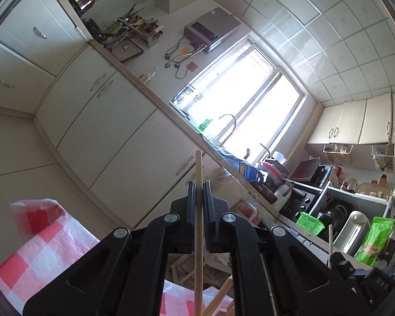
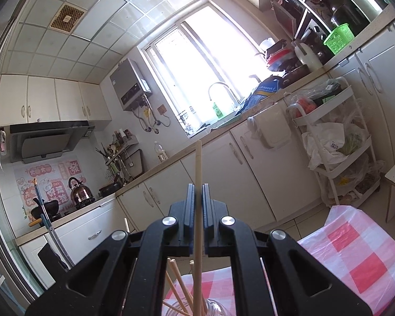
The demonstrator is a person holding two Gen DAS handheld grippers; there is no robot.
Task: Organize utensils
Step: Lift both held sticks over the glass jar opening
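Both chopsticks [image 1: 198, 210] [image 2: 197, 197] are pale, bare wood. The left gripper [image 1: 198, 197] and right gripper [image 2: 198, 200] are matte black with silver pivot bolts. The tablecloth [image 2: 355, 250] is checked in red, pink and white (glossy plastic). A bright green basket [image 2: 338, 38] sits on the counter's edge, against cream cabinets [image 2: 250, 171].

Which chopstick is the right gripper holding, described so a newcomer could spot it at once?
In the right wrist view, start at the black gripper at the bottom. One pale wooden chopstick runs straight up between its closed fingers. The other chopsticks lean loose in the glass jar below.
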